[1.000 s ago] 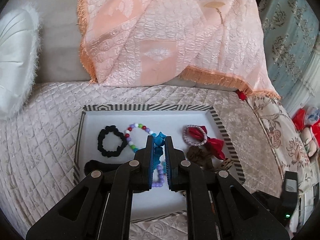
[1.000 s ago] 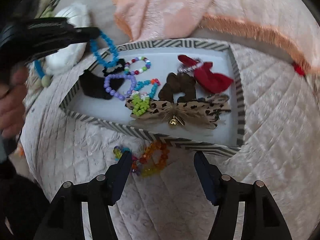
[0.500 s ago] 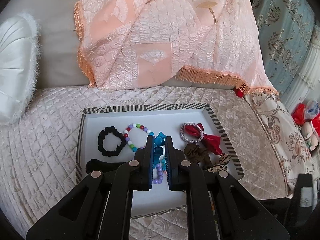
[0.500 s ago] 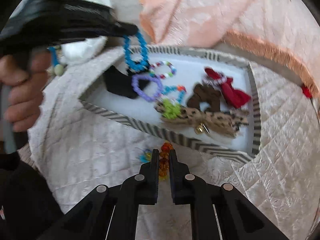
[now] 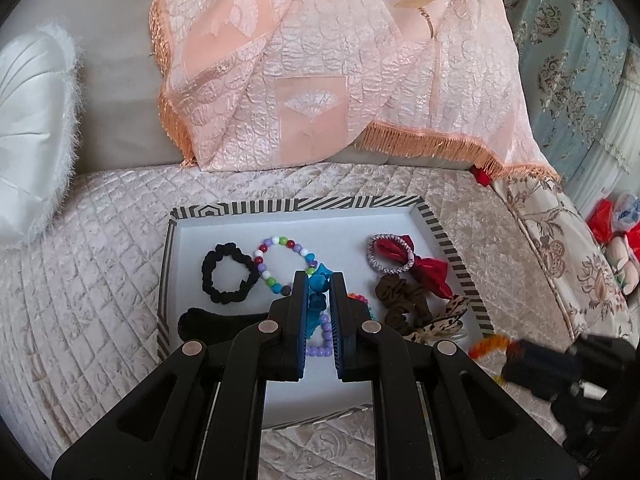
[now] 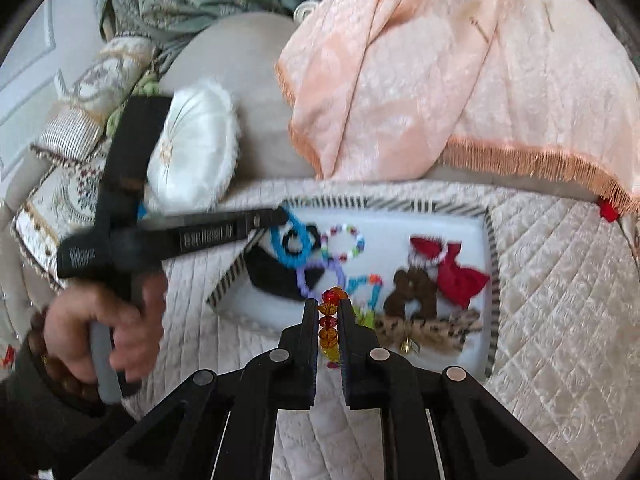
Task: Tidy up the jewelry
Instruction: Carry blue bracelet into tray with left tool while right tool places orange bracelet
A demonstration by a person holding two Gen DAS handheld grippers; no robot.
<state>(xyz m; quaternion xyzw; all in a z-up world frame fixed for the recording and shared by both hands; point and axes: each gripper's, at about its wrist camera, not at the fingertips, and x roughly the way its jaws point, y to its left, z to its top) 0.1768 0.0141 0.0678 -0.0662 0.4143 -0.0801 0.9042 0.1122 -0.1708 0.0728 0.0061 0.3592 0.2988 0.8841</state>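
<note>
A white tray with a striped rim (image 5: 296, 204) (image 6: 494, 264) lies on the quilted sofa seat. It holds a black scrunchie (image 5: 228, 268), a multicolour bead bracelet (image 5: 280, 260), a purple bead bracelet (image 5: 324, 340), a red bow tie (image 5: 432, 270), a brown scrunchie (image 5: 400, 300) and a leopard bow (image 6: 432, 328). My left gripper (image 5: 319, 280) is shut on a blue bead bracelet (image 6: 290, 246), held above the tray's left part. My right gripper (image 6: 329, 306) is shut on an orange-red bead bracelet (image 6: 329, 320) near the tray's front rim.
A peach fringed throw (image 5: 340, 60) drapes over the sofa back behind the tray. A white fluffy cushion (image 5: 32, 136) sits to the left. A floral armrest (image 5: 560, 252) lies to the right. The right gripper (image 5: 532, 364) shows blurred in the left wrist view.
My right gripper shut on the orange-red bracelet that lay on the seat, then lifted it towards the tray. My left gripper keeps the blue bracelet and has risen slightly.
</note>
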